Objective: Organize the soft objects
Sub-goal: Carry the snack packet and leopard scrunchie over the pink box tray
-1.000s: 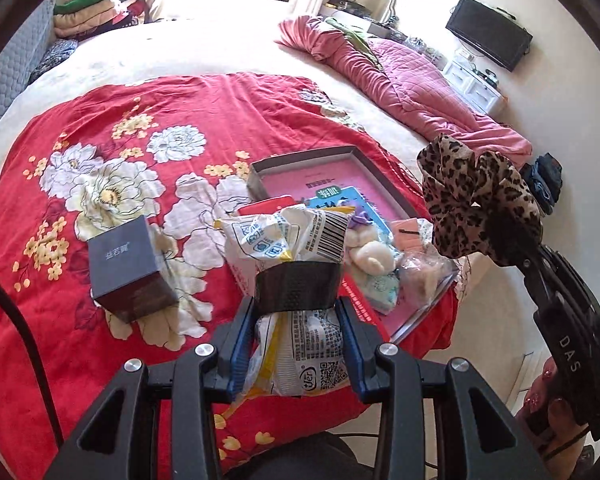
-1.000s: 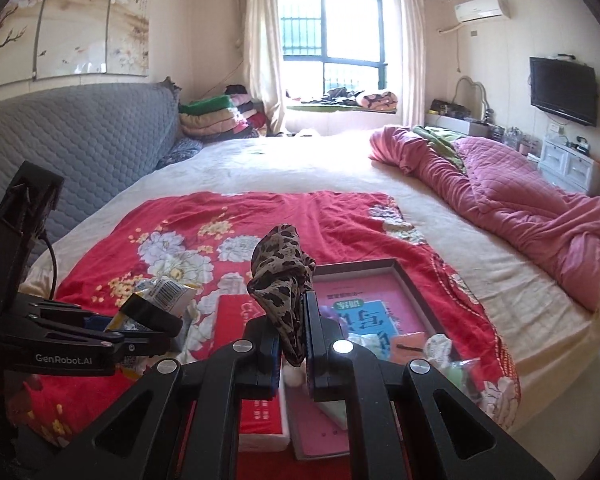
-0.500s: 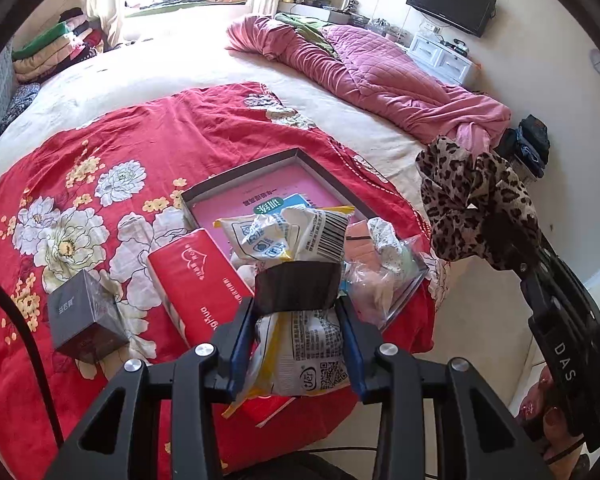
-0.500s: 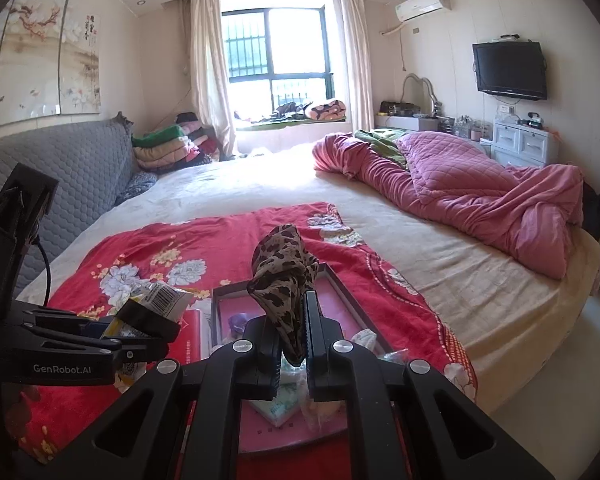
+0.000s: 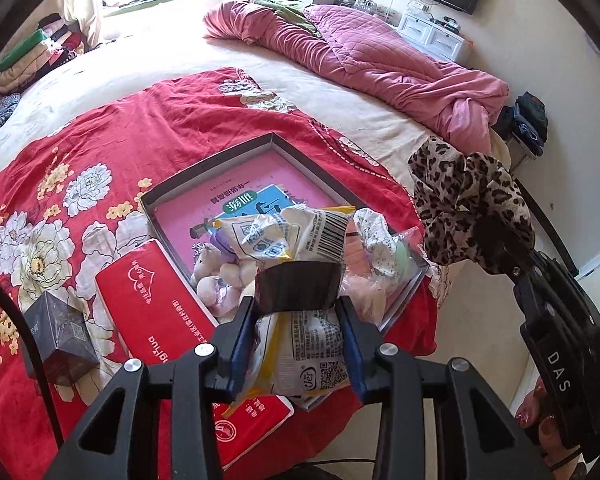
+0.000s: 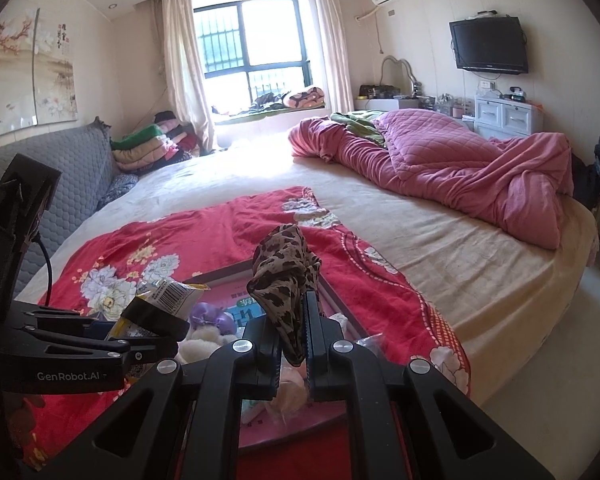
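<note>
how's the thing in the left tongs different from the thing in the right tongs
The snack packet in the left tongs is crinkly white printed plastic with a barcode; the leopard scrunchie in the right tongs is spotted brown fabric. The packet fills a wider gap; the scrunchie is pinched thin. Both are soft and held above the tray.

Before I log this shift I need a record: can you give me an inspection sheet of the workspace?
Surface: red flowered blanket spread on a cream bed.
Job's things: crinkly packet and leopard scrunchie, both held above the tray; plush toy and bagged soft items lie in the tray.
Clutter: black box and red tissue pack beside the tray.
Grippers: left tongs shut on the packet; right tongs shut on the scrunchie.
Cables: black cable behind the left tongs.
Surroundings: pink quilt, folded clothes, television.
</note>
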`<action>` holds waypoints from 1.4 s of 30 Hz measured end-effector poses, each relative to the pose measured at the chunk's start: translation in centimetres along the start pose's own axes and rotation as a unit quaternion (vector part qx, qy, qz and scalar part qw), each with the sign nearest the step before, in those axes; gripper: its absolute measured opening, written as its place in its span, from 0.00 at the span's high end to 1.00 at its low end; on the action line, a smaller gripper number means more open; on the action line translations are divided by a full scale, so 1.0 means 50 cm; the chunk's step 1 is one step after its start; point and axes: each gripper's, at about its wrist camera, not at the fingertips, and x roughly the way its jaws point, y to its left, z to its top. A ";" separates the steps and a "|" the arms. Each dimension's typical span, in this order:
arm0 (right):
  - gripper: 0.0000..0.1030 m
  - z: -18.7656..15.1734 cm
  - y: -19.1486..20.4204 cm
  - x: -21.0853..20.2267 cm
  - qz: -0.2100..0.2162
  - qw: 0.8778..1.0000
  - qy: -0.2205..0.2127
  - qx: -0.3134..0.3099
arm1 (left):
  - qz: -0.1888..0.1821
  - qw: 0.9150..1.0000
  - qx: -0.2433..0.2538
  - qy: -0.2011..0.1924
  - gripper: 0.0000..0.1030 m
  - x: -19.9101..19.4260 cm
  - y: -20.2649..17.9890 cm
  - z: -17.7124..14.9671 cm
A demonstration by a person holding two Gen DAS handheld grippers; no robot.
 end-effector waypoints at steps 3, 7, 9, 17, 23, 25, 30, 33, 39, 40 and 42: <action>0.91 -0.003 -0.009 0.016 -0.005 1.000 0.005 0.005 | -0.004 1.000 -0.002 0.008 0.61 0.020 0.003 0.007; 0.91 -0.008 -0.016 0.033 -0.008 1.000 0.011 0.007 | -0.009 1.000 0.001 0.014 0.61 0.048 0.004 0.023; 0.91 -0.011 -0.018 0.045 -0.014 1.000 0.015 0.003 | -0.009 1.000 0.004 0.021 0.61 0.063 0.003 0.031; 0.89 -0.013 -0.020 0.082 -0.038 0.999 0.024 -0.012 | -0.010 0.999 0.010 0.038 0.61 0.108 0.006 0.047; 0.89 -0.020 -0.015 0.116 -0.047 0.998 0.035 -0.027 | -0.010 0.999 0.012 0.046 0.61 0.128 0.010 0.052; 0.89 -0.024 -0.010 0.129 -0.052 0.997 0.041 -0.034 | -0.007 0.999 0.016 0.046 0.61 0.133 0.010 0.054; 0.89 -0.035 0.002 0.154 -0.069 0.994 0.053 -0.062 | -0.006 0.999 0.016 0.049 0.61 0.143 0.012 0.059; 0.88 -0.042 0.003 0.167 -0.057 0.994 0.064 -0.064 | -0.006 0.999 0.015 0.051 0.61 0.148 0.013 0.062; 0.88 -0.056 -0.008 0.188 0.009 0.996 0.084 -0.024 | -0.004 0.998 0.018 0.057 0.61 0.159 0.011 0.069; 0.87 -0.058 -0.006 0.191 0.018 0.996 0.090 -0.021 | -0.005 0.998 0.018 0.058 0.61 0.161 0.011 0.071; 0.86 -0.065 -0.006 0.200 0.035 0.994 0.103 -0.015 | -0.003 0.998 0.019 0.062 0.61 0.165 0.011 0.074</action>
